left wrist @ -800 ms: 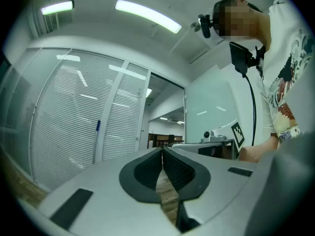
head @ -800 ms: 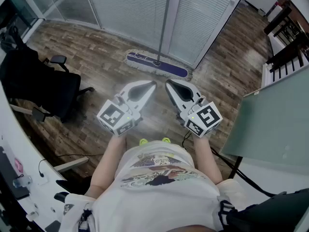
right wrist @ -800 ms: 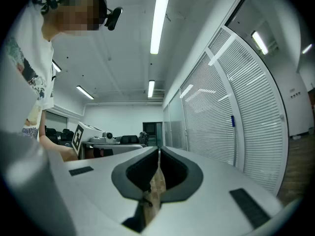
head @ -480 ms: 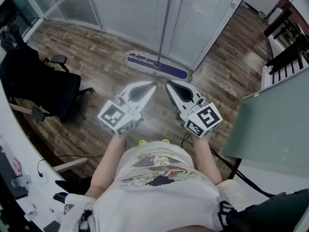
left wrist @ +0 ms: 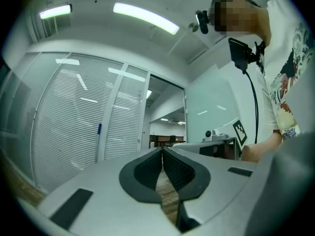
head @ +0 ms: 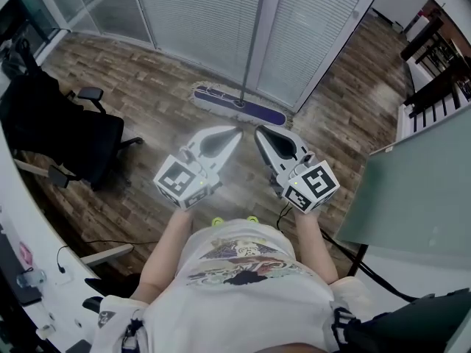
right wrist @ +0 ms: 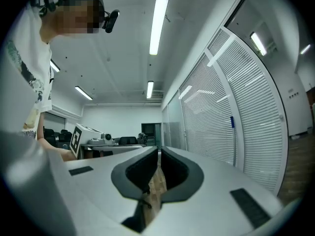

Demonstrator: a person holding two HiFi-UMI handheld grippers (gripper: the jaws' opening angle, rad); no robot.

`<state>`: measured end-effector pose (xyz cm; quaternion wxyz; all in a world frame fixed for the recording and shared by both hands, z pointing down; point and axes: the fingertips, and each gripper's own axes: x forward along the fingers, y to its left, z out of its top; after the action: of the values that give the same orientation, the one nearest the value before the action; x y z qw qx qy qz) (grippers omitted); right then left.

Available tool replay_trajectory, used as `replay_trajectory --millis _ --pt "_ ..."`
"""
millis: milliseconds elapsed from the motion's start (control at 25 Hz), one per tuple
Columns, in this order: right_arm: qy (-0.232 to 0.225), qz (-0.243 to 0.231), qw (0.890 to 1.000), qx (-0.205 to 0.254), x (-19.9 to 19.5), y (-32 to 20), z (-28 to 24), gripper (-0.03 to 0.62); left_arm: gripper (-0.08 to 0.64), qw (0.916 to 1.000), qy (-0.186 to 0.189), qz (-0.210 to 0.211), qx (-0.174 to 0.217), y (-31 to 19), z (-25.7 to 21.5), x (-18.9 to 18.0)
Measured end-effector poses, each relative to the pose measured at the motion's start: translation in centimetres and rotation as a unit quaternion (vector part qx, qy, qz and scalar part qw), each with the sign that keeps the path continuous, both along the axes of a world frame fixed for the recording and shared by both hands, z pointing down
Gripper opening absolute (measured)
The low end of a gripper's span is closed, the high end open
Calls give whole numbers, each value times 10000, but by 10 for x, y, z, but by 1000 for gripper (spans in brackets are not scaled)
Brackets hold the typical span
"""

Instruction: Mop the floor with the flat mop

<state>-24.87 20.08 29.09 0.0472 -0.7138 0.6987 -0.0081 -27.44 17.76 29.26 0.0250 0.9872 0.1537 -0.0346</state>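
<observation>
Floor [head: 147,98]: brown wood-look planks, paler in patches. The flat mop [head: 239,105] has its purple pad lying flat on the boards, just before the slatted glass wall [head: 199,13]. A black office chair [head: 66,134] stands well to its left, and a thin black cable [head: 110,241] trails over the planks beside the white desk [head: 15,219].

Both arms are stretched out in front of the body. The left forearm [head: 169,235] and right forearm [head: 310,230] are bare and run roughly side by side. In the head view, the left gripper [head: 236,130] is held level and angles toward about 1 o'clock. The right gripper [head: 257,129] angles toward 11, so the two tips sit near each other without touching. The left fingers [left wrist: 183,173] are closed tip to tip with nothing between them, and the right fingers [right wrist: 132,173] are the same.
</observation>
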Motion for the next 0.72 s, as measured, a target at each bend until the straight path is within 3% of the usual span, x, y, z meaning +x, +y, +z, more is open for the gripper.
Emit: replay_trajectory --millis 720 --pt "277 29 9989 -374 -20 -34 22 28 11 9999 -118 67 -17 -27 15 -20"
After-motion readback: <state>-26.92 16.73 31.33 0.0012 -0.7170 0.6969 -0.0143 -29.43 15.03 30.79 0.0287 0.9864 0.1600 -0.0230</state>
